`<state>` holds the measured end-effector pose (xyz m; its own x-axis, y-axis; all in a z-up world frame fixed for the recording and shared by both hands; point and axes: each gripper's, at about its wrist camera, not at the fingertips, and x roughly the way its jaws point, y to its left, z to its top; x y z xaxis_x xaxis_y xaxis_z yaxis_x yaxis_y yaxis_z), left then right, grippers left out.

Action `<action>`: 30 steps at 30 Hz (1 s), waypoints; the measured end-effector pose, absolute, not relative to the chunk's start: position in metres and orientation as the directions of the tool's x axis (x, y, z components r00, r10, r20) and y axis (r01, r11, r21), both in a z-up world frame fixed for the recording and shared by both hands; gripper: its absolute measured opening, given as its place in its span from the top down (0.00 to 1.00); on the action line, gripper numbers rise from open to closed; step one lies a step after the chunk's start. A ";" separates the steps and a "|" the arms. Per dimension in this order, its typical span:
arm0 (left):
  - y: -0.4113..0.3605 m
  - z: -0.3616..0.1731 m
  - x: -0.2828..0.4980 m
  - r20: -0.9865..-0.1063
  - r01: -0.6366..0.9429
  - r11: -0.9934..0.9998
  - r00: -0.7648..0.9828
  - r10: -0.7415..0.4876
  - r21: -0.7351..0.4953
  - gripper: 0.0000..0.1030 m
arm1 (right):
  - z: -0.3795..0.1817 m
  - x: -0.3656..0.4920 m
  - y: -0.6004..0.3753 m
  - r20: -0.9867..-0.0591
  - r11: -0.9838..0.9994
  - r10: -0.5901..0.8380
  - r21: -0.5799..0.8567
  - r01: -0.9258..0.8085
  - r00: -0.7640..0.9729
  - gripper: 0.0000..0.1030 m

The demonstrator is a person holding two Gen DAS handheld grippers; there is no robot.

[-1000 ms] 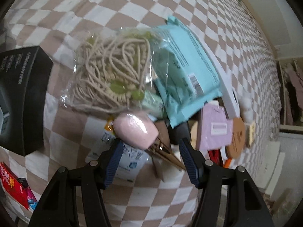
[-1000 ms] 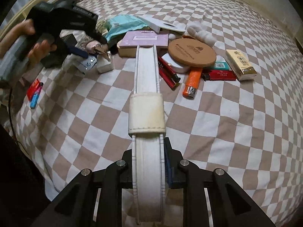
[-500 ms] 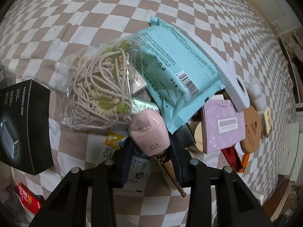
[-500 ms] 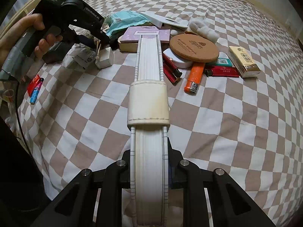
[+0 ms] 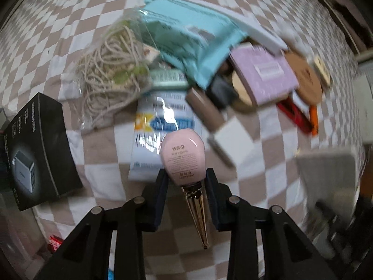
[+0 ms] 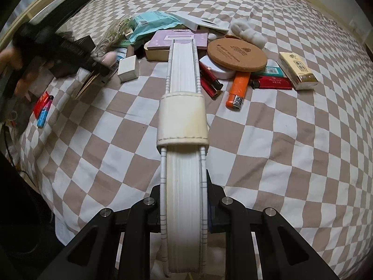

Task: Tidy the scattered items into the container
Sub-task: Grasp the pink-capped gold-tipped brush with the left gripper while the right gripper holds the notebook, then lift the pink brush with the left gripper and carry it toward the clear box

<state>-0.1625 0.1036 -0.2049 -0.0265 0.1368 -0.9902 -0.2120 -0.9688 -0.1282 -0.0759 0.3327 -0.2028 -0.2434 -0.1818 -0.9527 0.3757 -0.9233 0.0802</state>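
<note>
Pink bottle (image 5: 182,157) with a gold tapered cap is clamped in the left gripper (image 5: 185,182), jaws just closed, above the checked cloth (image 6: 279,151). Clutter beneath: cord bag (image 5: 109,74), teal pouch (image 5: 186,39), black box (image 5: 39,149). Right gripper (image 6: 184,200) is pinched tight on a white strap (image 6: 183,186).

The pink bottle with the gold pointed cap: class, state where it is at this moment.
In the left wrist view the pink bottle sits clamped in the left gripper, above the white-and-blue packet and left of the small white box.
</note>
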 end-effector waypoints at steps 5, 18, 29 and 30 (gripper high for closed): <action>0.106 -0.206 -0.128 -0.995 -0.382 -0.920 -0.031 0.100 -0.081 0.69 | -0.201 -0.074 0.328 -0.956 -0.921 -0.160 0.056 0.385 -0.245 0.79; 0.107 -0.201 -0.090 -0.976 -0.514 -0.856 -0.212 0.053 0.066 0.30 | -0.185 -0.080 0.318 -0.933 -0.929 -0.182 0.059 0.366 -0.312 0.46; 0.107 -0.215 -0.089 -0.985 -0.490 -0.871 -0.165 0.055 0.033 0.64 | -0.189 -0.101 0.326 -0.931 -0.954 -0.175 0.080 0.289 -0.319 0.64; 0.105 -0.216 -0.088 -0.986 -0.484 -0.875 -0.156 0.056 0.027 0.64 | -0.192 -0.102 0.327 -0.934 -0.955 -0.177 0.087 0.282 -0.310 0.69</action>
